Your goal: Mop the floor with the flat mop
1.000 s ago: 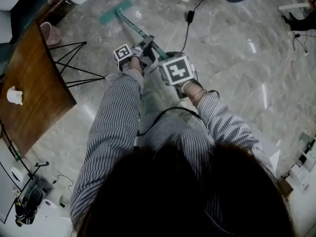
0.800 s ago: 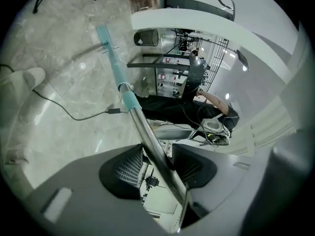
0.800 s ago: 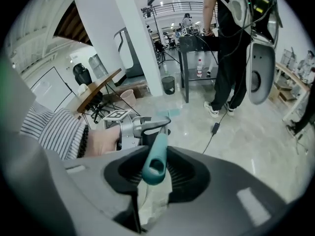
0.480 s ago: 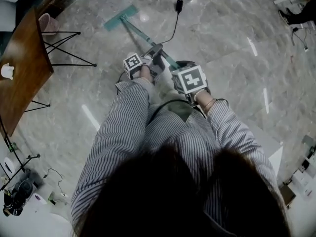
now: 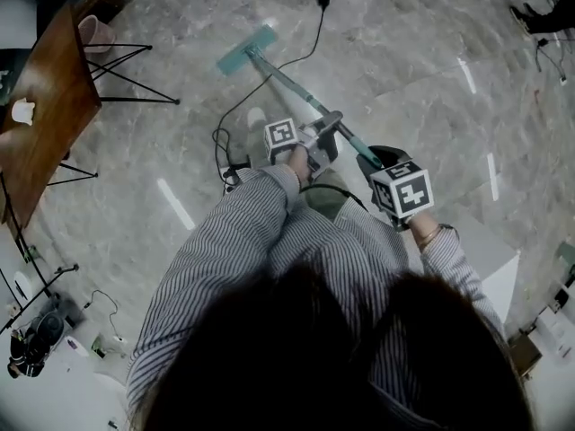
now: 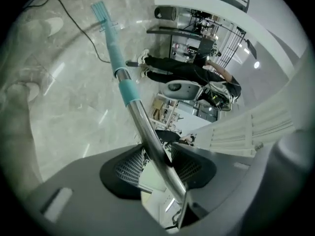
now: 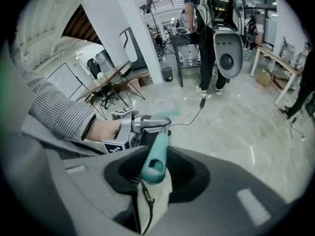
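Found left gripper (image 6: 156,162) clamped on the metal shaft of the flat mop (image 5: 287,85), right gripper (image 7: 155,173) closed round teal handle end (image 7: 157,151). Judged a two-point hold for steering. Noted mop head (image 5: 246,49) flat on floor (image 5: 422,79), well ahead.

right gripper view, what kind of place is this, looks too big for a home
Probably a large open lab or office workspace, not a home. It has a wide, polished marble-look floor, a wooden table on thin black legs, and a black workbench with gear on it.
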The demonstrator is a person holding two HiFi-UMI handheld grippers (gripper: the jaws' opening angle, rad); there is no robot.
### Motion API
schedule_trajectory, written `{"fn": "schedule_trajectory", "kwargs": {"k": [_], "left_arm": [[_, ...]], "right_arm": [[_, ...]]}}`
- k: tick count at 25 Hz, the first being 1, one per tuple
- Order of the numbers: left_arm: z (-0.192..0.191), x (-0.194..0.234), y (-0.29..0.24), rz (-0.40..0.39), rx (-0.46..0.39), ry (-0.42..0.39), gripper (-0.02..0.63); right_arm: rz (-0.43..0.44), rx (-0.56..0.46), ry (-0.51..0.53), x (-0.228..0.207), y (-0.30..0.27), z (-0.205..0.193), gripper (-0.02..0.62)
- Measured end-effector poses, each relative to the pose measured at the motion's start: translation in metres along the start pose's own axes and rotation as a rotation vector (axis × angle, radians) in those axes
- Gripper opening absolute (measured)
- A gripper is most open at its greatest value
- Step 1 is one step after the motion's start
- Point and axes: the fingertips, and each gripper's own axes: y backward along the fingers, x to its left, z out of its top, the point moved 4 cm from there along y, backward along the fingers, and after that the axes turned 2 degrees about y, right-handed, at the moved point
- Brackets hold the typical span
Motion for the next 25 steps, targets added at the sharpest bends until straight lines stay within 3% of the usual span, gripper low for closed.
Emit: {"fn": "schedule_trajectory", "kwargs": {"k": [3,10,12,25], "left_arm": [[-0.034,0.004,-0.006,0.03,0.065,-0.005,0.184],[-0.08,-0.001,-0.007,0.032,0.11,0.019,0.189],[-0.081,-0.001,-0.008,0.038,0.134,0.011,0.19],[-0.076,0.0,-0.007,0.022,0.093,0.008,0.19]], "right_arm": [[-0.001,0.011,-0.006,-0.003,0.031,-0.017,0.112],[-0.012,0.023,-0.023,0.002,0.073,-0.033,0.112],[-0.011,0.036,-0.011,0.002,0.073,-0.033,0.112],[-0.018,0.038,0.001,0.003,0.069,-0.03,0.112]]}}
